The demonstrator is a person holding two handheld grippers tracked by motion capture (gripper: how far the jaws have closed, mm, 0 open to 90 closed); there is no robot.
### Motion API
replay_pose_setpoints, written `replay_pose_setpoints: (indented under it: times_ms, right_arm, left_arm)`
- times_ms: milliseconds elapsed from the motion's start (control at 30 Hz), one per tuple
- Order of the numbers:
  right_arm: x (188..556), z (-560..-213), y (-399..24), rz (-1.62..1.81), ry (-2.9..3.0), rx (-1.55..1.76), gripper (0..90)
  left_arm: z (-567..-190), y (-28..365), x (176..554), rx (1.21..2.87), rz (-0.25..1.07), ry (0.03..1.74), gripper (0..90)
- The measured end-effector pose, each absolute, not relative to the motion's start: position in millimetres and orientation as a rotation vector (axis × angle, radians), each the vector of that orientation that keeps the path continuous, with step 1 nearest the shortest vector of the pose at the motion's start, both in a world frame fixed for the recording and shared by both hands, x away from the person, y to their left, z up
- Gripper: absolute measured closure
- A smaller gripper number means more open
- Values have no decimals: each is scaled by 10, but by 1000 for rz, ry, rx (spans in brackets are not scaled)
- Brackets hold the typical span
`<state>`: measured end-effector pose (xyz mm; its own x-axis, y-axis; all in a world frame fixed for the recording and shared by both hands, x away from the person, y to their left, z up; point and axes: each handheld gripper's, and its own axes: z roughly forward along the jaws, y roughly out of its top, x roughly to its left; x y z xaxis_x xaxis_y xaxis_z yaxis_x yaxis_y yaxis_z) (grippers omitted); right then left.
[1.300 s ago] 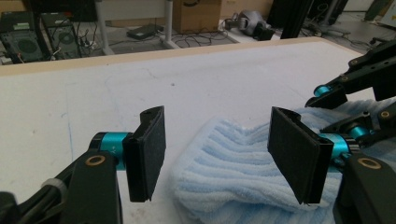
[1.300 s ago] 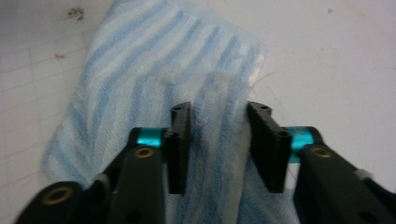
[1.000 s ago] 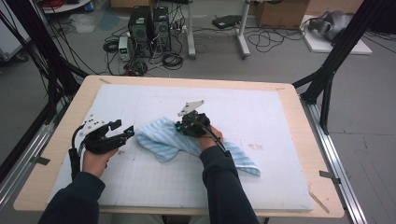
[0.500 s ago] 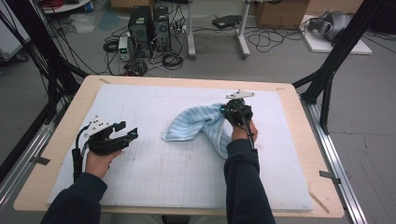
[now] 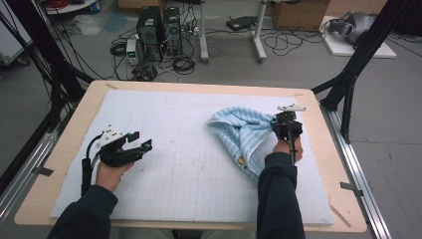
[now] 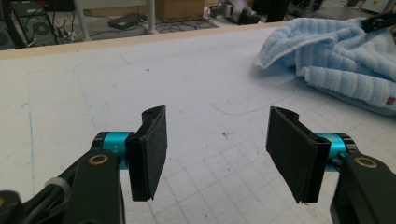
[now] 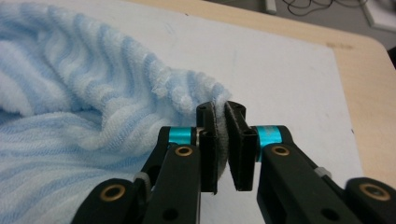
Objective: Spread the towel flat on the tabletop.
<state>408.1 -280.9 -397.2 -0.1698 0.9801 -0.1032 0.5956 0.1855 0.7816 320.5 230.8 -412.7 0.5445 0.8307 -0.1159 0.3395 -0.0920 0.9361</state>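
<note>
My right gripper (image 5: pixel 281 121) has its fingers (image 7: pixel 208 144) clamped on a corner of the towel (image 5: pixel 244 137), and they have just eased a touch wider, though the terry still sits pinched between the pads. The towel lies bunched on the counter (image 5: pixel 318 234) at about two o'clock from centre, draping back from the held corner toward my sleeve. My left gripper (image 5: pixel 142 148) rests at about eight o'clock, fingers (image 6: pixel 149 151) apart with nothing between them, well clear of the cloth.

To do this well, I judge I should keep the pinch firm so the corner does not slip out, draw it level and low so the cloth spreads rather than lifts into a heap, and bring the left in for the free edge at about ten o'clock of the bundle.

The counter is a pale wooden board under a white gridded mat (image 5: pixel 189 164), faintly marked. Beyond it, at twelve o'clock, the grey floor carries computer towers (image 5: pixel 159 25), tangled cables (image 5: pixel 184 63) and black frame posts (image 5: pixel 358 59) to either side
</note>
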Motion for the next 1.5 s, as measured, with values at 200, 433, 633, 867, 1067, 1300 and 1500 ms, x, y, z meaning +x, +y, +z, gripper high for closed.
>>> replay_pose_setpoints:
  times_ms: [200,433,633,867,1067,1300,1500]
  right_arm:
    - [3987,-3892,-2805,916,1863,1396,548]
    - [3915,-3804,-2272,1069,2110,1143,448]
    - [3907,-3969,-1837,1007,2316,1018,396]
    - [4036,-4283,-1628,824,2400,1120,417]
    - [4037,-4339,-1630,957,2445,1227,687]
    - [3902,-4319,-1450,1106,2559,1112,732]
    - [3737,-4244,-1064,1284,2668,919,732]
  left_arm:
    - [-4122,2312,3199,1666,554,993,387]
    - [-4177,2318,3156,1652,550,1003,388]
    - [-4188,2331,3133,1651,555,990,386]
    - [-4199,2377,3122,1644,558,1000,381]
    - [-4197,2422,3116,1632,560,1010,381]
    - [-4192,2444,3114,1612,561,1019,381]
    - [-4187,2481,3107,1606,565,1022,382]
